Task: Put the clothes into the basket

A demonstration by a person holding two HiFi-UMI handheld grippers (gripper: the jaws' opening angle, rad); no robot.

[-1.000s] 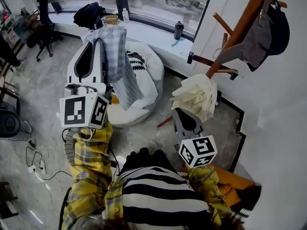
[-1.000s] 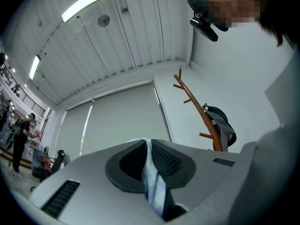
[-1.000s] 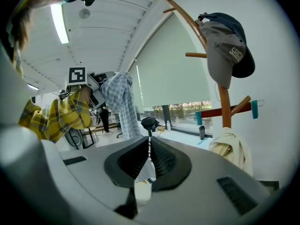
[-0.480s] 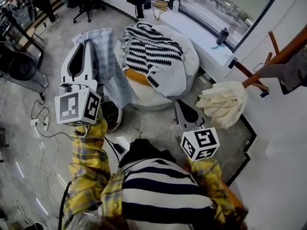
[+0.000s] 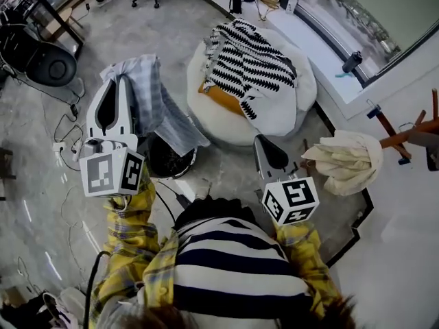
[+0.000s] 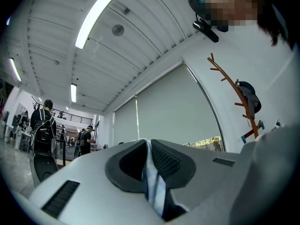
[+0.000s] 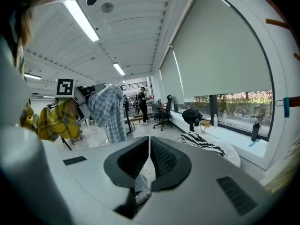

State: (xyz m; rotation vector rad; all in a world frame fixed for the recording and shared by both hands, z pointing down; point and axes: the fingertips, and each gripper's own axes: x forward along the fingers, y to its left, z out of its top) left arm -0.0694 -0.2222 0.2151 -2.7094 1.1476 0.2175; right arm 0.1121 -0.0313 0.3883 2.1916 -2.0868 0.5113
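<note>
Left gripper (image 5: 123, 82) pinches a soft, pale checked shirt (image 5: 156, 100), draped just above the round dark basket (image 5: 180, 168). Right gripper (image 5: 261, 141): jaws pressed together. Polished grey stone floor (image 5: 41, 184); white beanbag (image 5: 291, 112) beyond.

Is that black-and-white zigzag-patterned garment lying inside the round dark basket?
No, the black-and-white zigzag-patterned garment is draped over the white beanbag, apart from the round dark basket on the floor.

We see basket (image 5: 186, 168) under shirt (image 5: 156, 100) at left gripper (image 5: 124, 81); beanbag (image 5: 288, 112) beyond, sweater (image 5: 250, 60) on it; garment (image 5: 346, 162) right of right gripper (image 5: 260, 139).
</note>
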